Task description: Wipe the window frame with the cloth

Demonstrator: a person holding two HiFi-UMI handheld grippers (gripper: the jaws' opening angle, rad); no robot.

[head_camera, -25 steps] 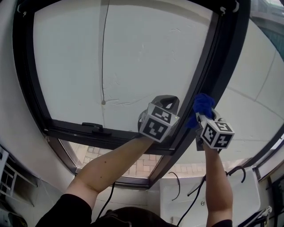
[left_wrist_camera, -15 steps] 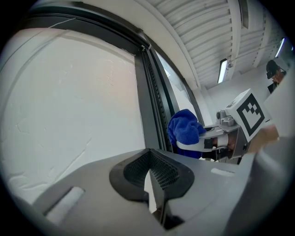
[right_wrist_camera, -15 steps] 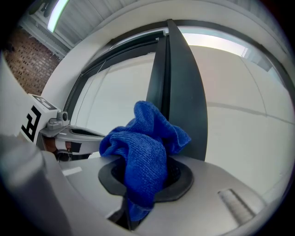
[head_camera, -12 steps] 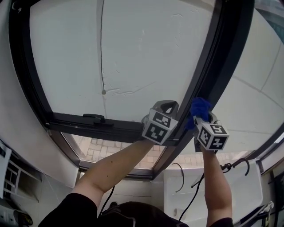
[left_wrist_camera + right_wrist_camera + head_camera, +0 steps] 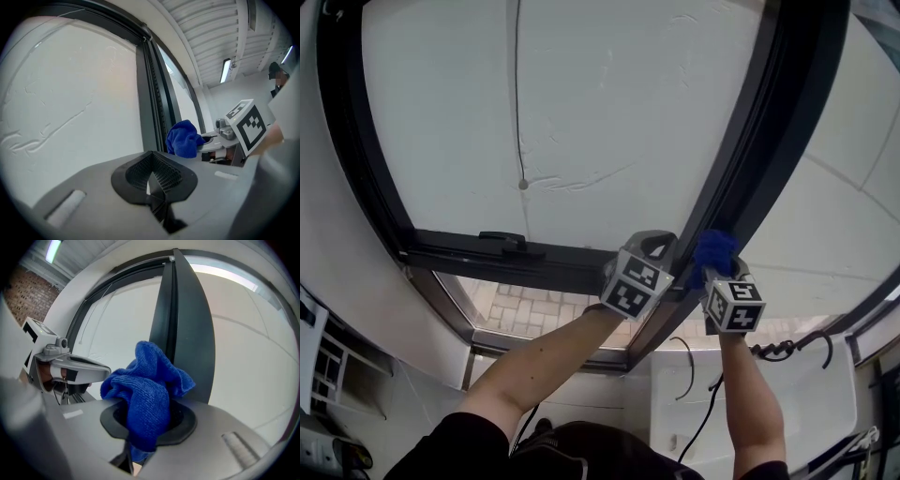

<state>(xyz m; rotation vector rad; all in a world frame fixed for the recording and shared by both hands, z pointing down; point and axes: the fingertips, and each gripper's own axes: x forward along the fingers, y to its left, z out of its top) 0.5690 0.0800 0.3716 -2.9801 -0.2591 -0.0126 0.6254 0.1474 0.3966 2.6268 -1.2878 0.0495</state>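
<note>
Left claw (image 5: 649, 246): jaws pressed together with nothing between them, as its own view confirms (image 5: 151, 182). It is parked just left of the upright bar (image 5: 748, 159) of the window frame (image 5: 354, 159), over the joint where the bottom rail (image 5: 553, 267) meets that bar. It takes no part in the wiping.

Cloth (image 5: 714, 251): blue, bunched, and touching the upright bar near its lower end. In the right gripper view the wad (image 5: 146, 390) sits in front of the bar's dark face (image 5: 183, 324).

Right claw (image 5: 720, 274): clamped on the cloth (image 5: 140, 432), just right of the left claw and below the contact point on the bar.

Progress (judgement): wiping is under way on the upright bar, and its lower stretch is being covered now. No dirt or wet trace shows, so I cannot say how much of the bar is done. The bottom rail left of the bar, the far left side and the top show no cloth on them, and I take them as still to do.

Change from 1.0 s ago: the cloth and right claw sit lower along the upright bar, nearer the joint with the bottom rail. The left claw has dropped with them. The grip on the cloth is unchanged.
</note>
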